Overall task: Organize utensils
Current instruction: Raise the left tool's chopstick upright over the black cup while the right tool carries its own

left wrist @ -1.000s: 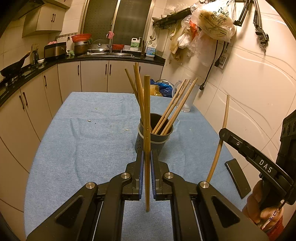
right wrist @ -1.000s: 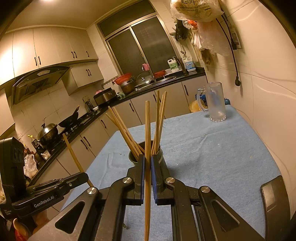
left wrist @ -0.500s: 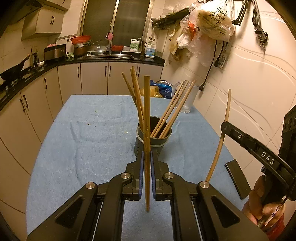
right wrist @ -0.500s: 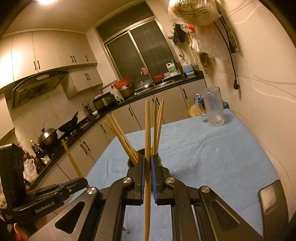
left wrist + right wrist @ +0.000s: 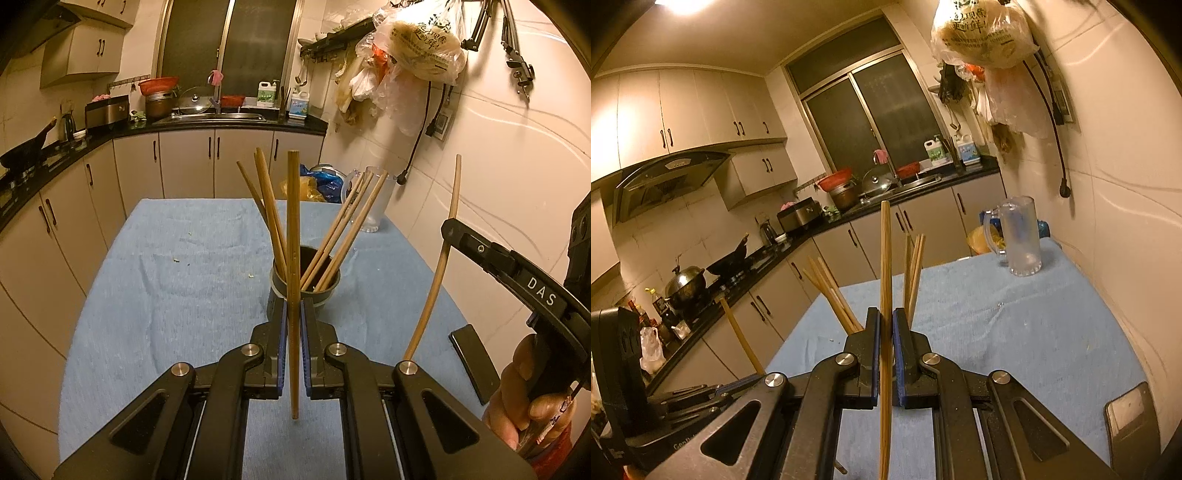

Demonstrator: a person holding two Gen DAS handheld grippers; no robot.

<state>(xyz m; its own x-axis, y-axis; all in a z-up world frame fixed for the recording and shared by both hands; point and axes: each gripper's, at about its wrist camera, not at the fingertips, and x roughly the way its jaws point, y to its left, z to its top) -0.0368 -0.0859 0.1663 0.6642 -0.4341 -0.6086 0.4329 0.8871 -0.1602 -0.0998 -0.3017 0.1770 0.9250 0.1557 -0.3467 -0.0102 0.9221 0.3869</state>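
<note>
A dim, warm-lit kitchen surrounds a table (image 5: 147, 295) draped in a blue cloth, with pale cabinets and a dark counter running along the walls. Near the middle of the cloth stands the dark utensil holder (image 5: 304, 286), already bristling with wooden chopsticks that fan out toward eleven and one o'clock. In the left wrist view the left gripper (image 5: 293, 325) is clamped tight on one upright chopstick (image 5: 293, 258), whose shaft rises straight toward twelve o'clock in front of the holder and pokes out below the pads. The right gripper (image 5: 884, 332) is likewise pinched shut on a second chopstick (image 5: 885, 295), held near vertical, with the holder's sticks showing just behind it. From the left camera that same right-hand tool appears at three o'clock, its stick looking bowed by the lens. The step in hand seems to be delivery: both sticks are lifted and need dropping into the holder. The next move calls for carrying a lower tip over the rim, lowering it among the leaning sticks without knocking them, then releasing. In the right view the holder's body is hidden behind the fingers, so how close that stick stands to the rim cannot be judged. A clear glass mug (image 5: 1019, 236) sits far back at one o'clock, and a dark flat object (image 5: 471, 363), perhaps a phone, lies at the cloth's near right edge.
</note>
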